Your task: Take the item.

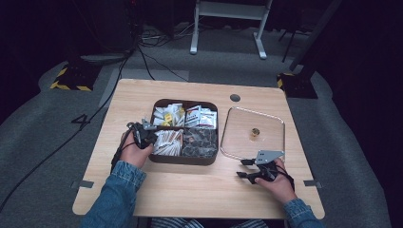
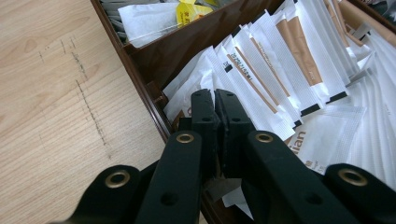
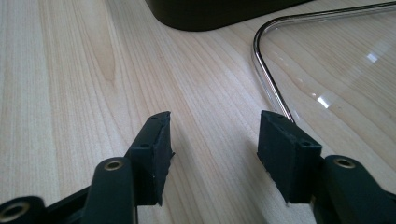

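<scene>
While the left tool (image 2: 217, 100) has its matte black jaws pressed together over the flat white paper sachets (image 2: 261, 79), no sachet visibly between them, these lie in the front-left compartment of the dark rounded tray (image 1: 183, 159). The right tool (image 3: 212, 140) hovers, jaws apart, over the pale wood-grain desk (image 3: 70, 70) beside the clear glass lid (image 3: 336, 65).

The table (image 1: 199, 190) was pale wood with fine grain. At frame centre sat a dark brown tray (image 1: 184, 159), holding white sachets (image 2: 261, 74) with tan stripes and black ends, plus a yellow tag (image 2: 189, 9) at the top. Right of it lay a clear glass lid (image 1: 237, 137) with a gold knob (image 1: 255, 132). Both sleeves (image 1: 116, 190) were blue denim.
</scene>
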`<state>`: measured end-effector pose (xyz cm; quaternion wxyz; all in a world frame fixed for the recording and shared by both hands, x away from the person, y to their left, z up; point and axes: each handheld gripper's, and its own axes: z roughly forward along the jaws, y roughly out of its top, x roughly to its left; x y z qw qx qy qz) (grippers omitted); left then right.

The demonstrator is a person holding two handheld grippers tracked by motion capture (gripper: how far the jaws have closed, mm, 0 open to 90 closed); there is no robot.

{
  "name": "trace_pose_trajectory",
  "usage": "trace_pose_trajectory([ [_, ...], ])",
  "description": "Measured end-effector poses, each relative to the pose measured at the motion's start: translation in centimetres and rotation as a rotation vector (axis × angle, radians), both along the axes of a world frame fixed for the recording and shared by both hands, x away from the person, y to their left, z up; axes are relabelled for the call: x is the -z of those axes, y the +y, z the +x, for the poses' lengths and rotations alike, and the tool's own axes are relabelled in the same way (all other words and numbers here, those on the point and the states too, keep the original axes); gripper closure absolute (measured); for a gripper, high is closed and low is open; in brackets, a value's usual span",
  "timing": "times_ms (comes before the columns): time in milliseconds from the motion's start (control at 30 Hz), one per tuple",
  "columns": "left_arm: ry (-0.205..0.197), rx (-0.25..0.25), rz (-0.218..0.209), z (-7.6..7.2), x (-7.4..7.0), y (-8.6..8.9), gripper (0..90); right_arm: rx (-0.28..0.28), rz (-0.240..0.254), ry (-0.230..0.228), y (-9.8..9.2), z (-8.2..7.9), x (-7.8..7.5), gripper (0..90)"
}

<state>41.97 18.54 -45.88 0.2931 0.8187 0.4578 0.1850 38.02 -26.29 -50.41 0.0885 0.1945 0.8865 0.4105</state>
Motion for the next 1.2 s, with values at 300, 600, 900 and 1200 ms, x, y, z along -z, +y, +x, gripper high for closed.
trace_pose_trajectory([
  [300, -0.029, 0.007, -0.134, -0.5, -1.5, 1.1, 88.7, 0.000, 0.000, 0.000, 0.0, 0.0, 0.0, 45.1],
  [600, -0.081, 0.055, -0.308, -1.3, -3.5, 2.0, 89.0, 0.000, 0.000, 0.000, 0.0, 0.0, 0.0, 45.0],
  [900, -0.121, 0.128, -0.437, -2.2, -5.4, 1.9, 89.0, 0.000, -0.001, 0.000, 0.0, 0.0, 0.0, 45.0],
  [1200, -0.142, 0.229, -0.542, -3.3, -7.0, 1.1, 89.0, 0.000, -0.001, 0.000, 0.0, 0.0, 0.0, 45.0],
])
